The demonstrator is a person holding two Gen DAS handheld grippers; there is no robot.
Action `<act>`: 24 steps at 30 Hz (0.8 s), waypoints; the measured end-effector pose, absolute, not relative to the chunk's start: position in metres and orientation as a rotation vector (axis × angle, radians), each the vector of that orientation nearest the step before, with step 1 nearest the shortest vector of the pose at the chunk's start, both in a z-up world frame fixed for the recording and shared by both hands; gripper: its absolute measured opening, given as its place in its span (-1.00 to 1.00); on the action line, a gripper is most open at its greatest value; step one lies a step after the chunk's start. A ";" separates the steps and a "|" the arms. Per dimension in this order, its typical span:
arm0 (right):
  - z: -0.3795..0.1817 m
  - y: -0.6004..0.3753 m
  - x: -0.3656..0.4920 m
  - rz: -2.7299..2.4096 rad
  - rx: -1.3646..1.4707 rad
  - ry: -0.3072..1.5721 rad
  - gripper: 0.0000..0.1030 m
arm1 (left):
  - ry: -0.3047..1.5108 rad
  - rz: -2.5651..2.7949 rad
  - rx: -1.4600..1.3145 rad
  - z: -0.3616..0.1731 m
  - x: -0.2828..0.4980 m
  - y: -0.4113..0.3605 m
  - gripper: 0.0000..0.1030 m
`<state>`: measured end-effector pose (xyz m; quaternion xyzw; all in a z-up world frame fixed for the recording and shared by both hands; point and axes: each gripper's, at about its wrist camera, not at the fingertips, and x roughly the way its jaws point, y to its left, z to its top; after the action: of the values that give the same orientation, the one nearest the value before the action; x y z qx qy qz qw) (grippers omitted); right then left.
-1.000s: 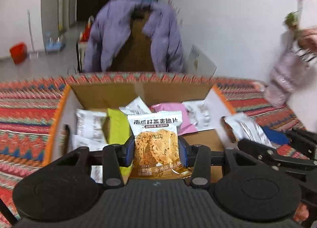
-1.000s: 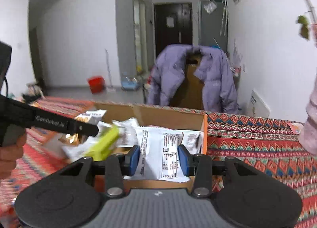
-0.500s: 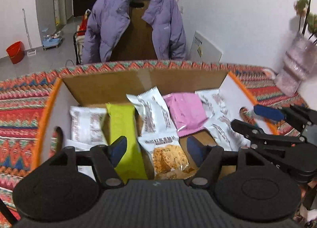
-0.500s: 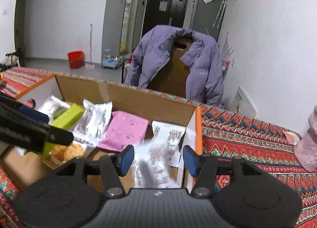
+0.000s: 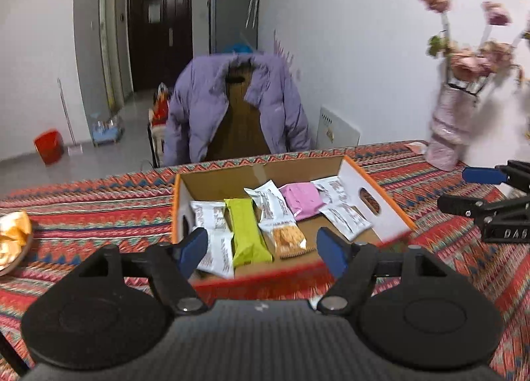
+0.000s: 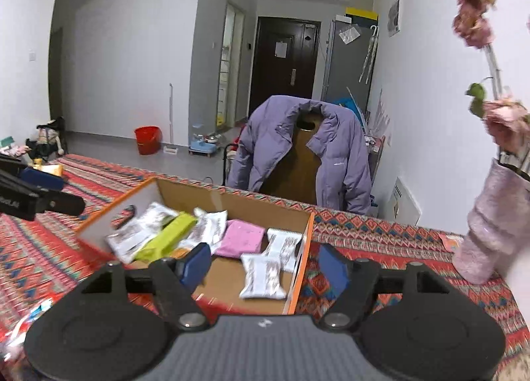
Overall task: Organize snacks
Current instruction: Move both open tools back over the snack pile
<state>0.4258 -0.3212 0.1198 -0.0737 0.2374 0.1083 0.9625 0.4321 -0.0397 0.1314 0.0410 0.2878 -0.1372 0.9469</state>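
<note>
Both wrist views look down, near, sharing the snack box (image 5: 381,195).

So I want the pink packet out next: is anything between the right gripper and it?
Nothing visible. The right gripper is open above the box, and the pink packet lies uncovered, between white packets.

Bare cardboard floor lies open at the box's (image 5: 387,215) five o'clock corner; snack packets (image 5: 261,215) crowd the rest, and a vase (image 5: 447,129) stands at two o'clock.

Beside the orange-rimmed brown box (image 5: 384,193), a red zigzag cloth (image 5: 99,212); inside, green (image 5: 248,235) and pink packets (image 5: 301,196).
</note>
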 end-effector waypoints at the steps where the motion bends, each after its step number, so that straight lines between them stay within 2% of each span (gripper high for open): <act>1: 0.122 -0.321 0.408 0.235 -0.150 0.476 0.49 | 0.567 -0.280 0.095 0.133 0.414 -0.038 0.49; 5: 0.120 -0.318 0.337 0.294 -0.149 0.448 0.66 | 0.493 -0.275 0.123 0.126 0.336 -0.030 0.61; 15: 0.077 -0.297 0.203 0.342 -0.181 0.453 0.71 | 0.590 -0.231 -0.062 0.059 0.200 -0.001 0.64; 24: 0.038 -0.300 0.156 0.321 -0.098 0.523 0.72 | 0.650 -0.161 -0.075 0.037 0.164 0.010 0.64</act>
<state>0.1563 -0.3003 0.0383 -0.0484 0.2572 0.1577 0.9522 0.1641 0.0102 0.0366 -0.0366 0.3191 -0.0787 0.9437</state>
